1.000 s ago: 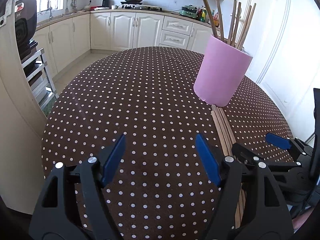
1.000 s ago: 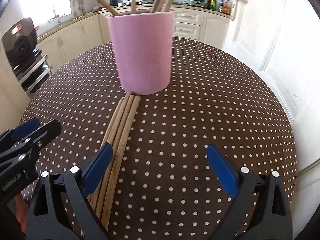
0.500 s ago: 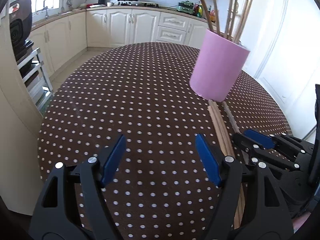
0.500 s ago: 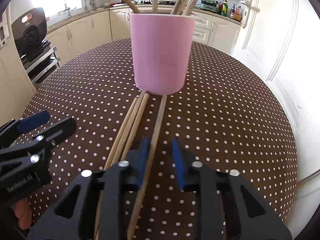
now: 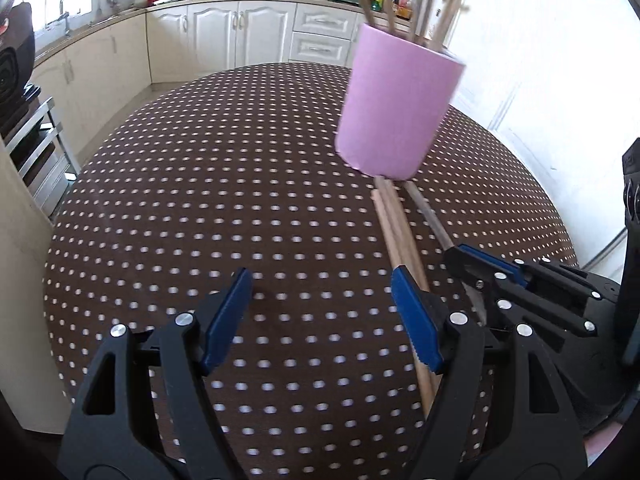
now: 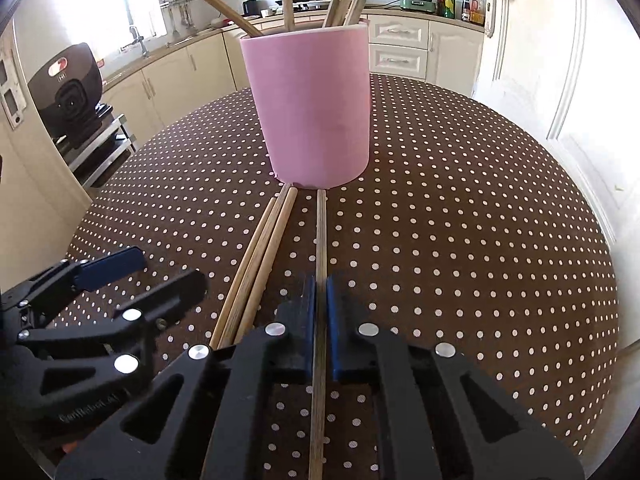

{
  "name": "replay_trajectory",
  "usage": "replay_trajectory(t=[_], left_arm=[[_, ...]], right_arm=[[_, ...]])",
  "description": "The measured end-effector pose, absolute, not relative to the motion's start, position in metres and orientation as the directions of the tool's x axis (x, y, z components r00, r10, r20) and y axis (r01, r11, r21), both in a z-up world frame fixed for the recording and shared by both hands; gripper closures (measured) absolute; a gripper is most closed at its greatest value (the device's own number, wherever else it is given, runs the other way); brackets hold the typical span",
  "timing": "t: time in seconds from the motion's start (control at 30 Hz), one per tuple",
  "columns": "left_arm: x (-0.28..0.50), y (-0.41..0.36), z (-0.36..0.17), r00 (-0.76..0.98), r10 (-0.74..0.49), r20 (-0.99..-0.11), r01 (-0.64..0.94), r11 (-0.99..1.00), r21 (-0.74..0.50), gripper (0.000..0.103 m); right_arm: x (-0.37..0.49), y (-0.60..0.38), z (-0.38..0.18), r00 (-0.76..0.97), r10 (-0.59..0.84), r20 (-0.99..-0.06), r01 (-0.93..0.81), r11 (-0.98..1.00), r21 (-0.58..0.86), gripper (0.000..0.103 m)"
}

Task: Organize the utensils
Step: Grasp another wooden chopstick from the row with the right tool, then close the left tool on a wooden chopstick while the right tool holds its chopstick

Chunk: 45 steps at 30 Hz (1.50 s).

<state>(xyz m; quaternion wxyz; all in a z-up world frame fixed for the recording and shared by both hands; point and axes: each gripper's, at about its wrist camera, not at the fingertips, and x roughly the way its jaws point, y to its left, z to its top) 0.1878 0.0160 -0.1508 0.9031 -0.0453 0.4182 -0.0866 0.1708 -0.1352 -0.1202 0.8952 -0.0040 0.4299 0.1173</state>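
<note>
A pink cup (image 6: 310, 108) holding several wooden chopsticks stands on the dotted brown table; it also shows in the left wrist view (image 5: 396, 108). My right gripper (image 6: 320, 292) is shut on one chopstick (image 6: 321, 232) that lies with its far end at the cup's base. A bundle of loose chopsticks (image 6: 260, 252) lies just left of it, also seen in the left wrist view (image 5: 396, 232). My left gripper (image 5: 320, 308) is open and empty above the table, its right finger over the bundle. The right gripper (image 5: 480, 272) appears at right there.
The round table (image 5: 200, 184) has a brown white-dotted cloth. Kitchen cabinets (image 5: 224, 36) and a counter stand behind. A black appliance on a metal rack (image 6: 72, 96) stands at left. A white door (image 6: 560, 60) is at right.
My right gripper has closed on a single chopstick, separated to the right of the bundle. Both grippers have moved closer to the cup.
</note>
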Motion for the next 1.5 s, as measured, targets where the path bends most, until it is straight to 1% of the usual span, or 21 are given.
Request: replay_trajectory(t=[0.13,0.27,0.33,0.53,0.7,0.87,0.93,1.0,1.1,1.2,1.4,1.5], left_arm=[[0.191,0.007,-0.152,0.632,-0.173,-0.756,0.113,0.985,-0.130,0.031],[0.194,0.002,-0.151,0.624,-0.191,-0.758,0.123,0.981,-0.146,0.031],[0.197,0.002,-0.150,0.620,-0.203,-0.758,0.134,0.979,-0.153,0.031],[0.202,-0.011,-0.151,0.616,-0.176,-0.768,0.154,0.983,-0.101,0.031],[0.206,-0.020,-0.151,0.620,-0.120,-0.775,0.119,0.991,-0.059,0.031],[0.214,-0.032,-0.148,0.594,-0.059,-0.803,0.083,0.996,-0.012,0.030],[0.215,-0.034,-0.147,0.585,-0.003,-0.811,0.036,0.999,0.023,0.030],[0.215,-0.036,-0.147,0.582,0.015,-0.813,0.031,0.999,0.041,0.030],[0.216,-0.035,-0.153,0.541,-0.032,-0.840,0.047,0.999,-0.007,0.030],[0.215,-0.041,-0.152,0.549,-0.013,-0.836,0.044,0.999,0.014,0.030],[0.212,-0.039,-0.142,0.537,-0.079,-0.840,0.031,0.997,-0.074,0.030],[0.211,-0.035,-0.139,0.542,-0.087,-0.836,0.032,0.996,-0.083,0.030]], right_arm=[[0.169,-0.144,-0.119,0.599,0.228,-0.767,-0.207,0.970,0.126,0.098],[0.168,-0.153,-0.119,0.595,0.252,-0.763,-0.204,0.966,0.159,0.098],[0.168,-0.155,-0.119,0.600,0.240,-0.764,-0.194,0.969,0.152,0.098],[0.158,-0.164,-0.119,0.606,0.236,-0.760,-0.179,0.971,0.159,0.098],[0.148,-0.166,-0.120,0.626,0.225,-0.747,-0.180,0.973,0.142,0.098],[0.150,-0.165,-0.119,0.624,0.225,-0.748,-0.179,0.973,0.144,0.098],[0.150,-0.165,-0.119,0.625,0.226,-0.748,-0.179,0.973,0.144,0.098],[0.150,-0.165,-0.119,0.624,0.227,-0.748,-0.178,0.973,0.147,0.098],[0.151,-0.163,-0.119,0.625,0.221,-0.749,-0.178,0.974,0.139,0.098],[0.151,-0.163,-0.119,0.625,0.222,-0.749,-0.176,0.974,0.141,0.098],[0.151,-0.165,-0.119,0.624,0.232,-0.746,-0.175,0.972,0.156,0.098],[0.151,-0.165,-0.119,0.624,0.232,-0.746,-0.175,0.972,0.156,0.098]])
